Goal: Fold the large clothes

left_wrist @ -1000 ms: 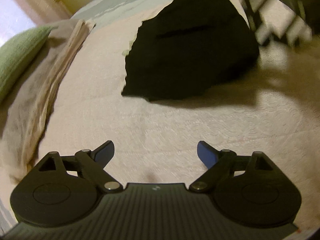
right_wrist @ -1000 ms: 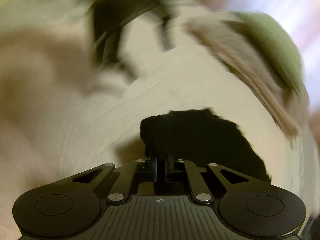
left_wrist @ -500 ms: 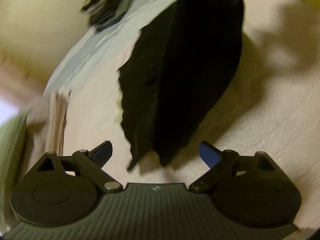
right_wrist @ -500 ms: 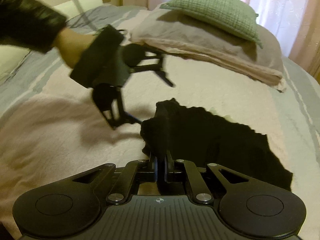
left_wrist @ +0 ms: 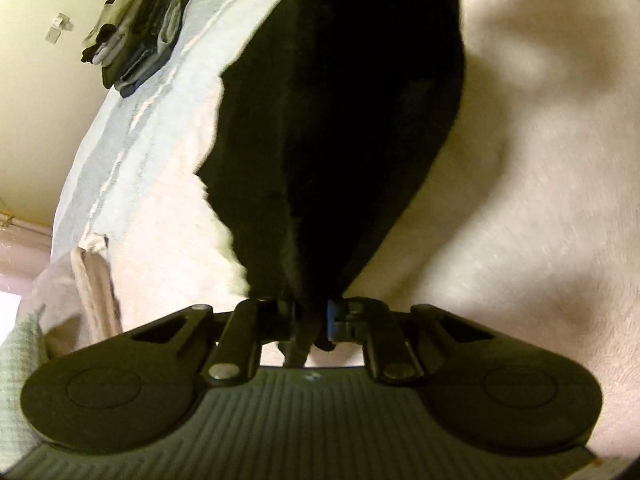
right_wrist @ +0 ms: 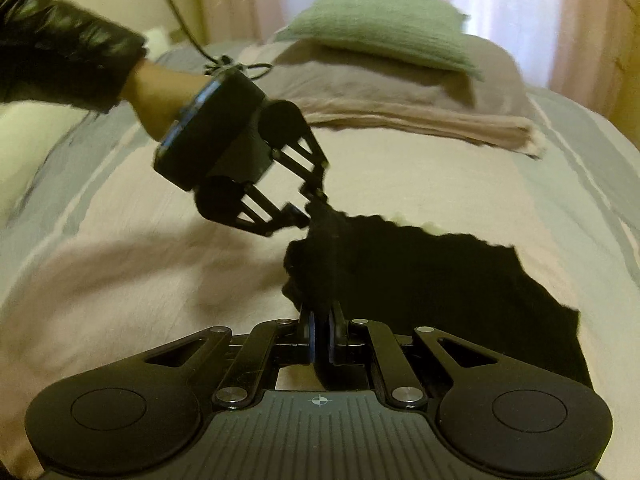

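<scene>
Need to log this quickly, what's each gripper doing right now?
Left gripper: closed on an edge of the black garment.
Right gripper: closed on another edge of it.

Ahead of the left gripper's (left_wrist: pixel 310 312) closed jaws the black garment (left_wrist: pixel 344 112) fills the path, with bare bedspread (left_wrist: pixel 520 200) open off to their right. Beyond the right gripper's (right_wrist: pixel 320 336) jaws, the left gripper and the person's sleeve (right_wrist: pixel 60 44) block the upper left. Farther ahead, folded blankets (right_wrist: pixel 400 108) under a green pillow (right_wrist: pixel 380 24) close off the way.
</scene>
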`<state>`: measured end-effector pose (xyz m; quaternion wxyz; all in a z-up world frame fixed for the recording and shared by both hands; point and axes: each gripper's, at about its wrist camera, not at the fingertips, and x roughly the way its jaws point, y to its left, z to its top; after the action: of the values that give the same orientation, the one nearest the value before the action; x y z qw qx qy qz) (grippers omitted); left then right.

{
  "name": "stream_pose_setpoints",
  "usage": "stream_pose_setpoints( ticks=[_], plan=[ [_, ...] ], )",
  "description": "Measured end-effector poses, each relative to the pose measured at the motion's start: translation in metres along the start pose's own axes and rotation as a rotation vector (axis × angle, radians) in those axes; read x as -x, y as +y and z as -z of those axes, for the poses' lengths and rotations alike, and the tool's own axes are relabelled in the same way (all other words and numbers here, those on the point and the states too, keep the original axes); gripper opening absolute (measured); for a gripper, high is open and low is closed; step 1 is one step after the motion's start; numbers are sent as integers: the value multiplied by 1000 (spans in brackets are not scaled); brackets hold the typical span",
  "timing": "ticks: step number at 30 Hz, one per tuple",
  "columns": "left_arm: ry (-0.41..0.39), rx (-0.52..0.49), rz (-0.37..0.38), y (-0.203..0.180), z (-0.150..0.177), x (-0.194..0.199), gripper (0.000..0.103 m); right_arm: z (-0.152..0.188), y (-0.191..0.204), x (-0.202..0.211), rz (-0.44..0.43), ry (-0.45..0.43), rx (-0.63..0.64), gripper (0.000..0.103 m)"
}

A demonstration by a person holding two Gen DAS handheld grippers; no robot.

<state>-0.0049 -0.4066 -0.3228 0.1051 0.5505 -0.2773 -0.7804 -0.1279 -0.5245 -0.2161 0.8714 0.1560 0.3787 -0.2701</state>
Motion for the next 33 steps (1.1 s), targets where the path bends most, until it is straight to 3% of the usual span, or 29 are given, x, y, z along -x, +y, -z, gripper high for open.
stream_pose_setpoints(
  ticks=[4, 9, 16, 21, 23, 25, 30, 33],
  plan=[
    [20, -23, 18, 47, -34, 4, 10, 2, -42, 25, 10, -58, -140, 2],
    [26, -62, 61, 108, -91, -22, 10, 16, -116, 52, 50, -116, -374, 2],
    [29, -136, 195, 162, -174, -125, 10, 79, -228, 48, 79, -129, -760, 2],
    [98, -112, 281, 161, -193, -202, 13, 128, -279, 17, 33, -73, -979, 3],
    [122, -46, 284, 166, -190, -217, 23, 144, -293, 14, 19, -64, -1054, 3],
    [106, 86, 256, 182, -182, -217, 37, 147, -301, 15, 19, -75, -1069, 3],
    [98, 466, 168, 233, -142, -186, 34, 149, -295, 18, 40, -81, -1094, 4],
    [105, 663, 175, 244, -119, -172, 34, 145, -292, 19, 59, -91, -1120, 4]
  ],
)
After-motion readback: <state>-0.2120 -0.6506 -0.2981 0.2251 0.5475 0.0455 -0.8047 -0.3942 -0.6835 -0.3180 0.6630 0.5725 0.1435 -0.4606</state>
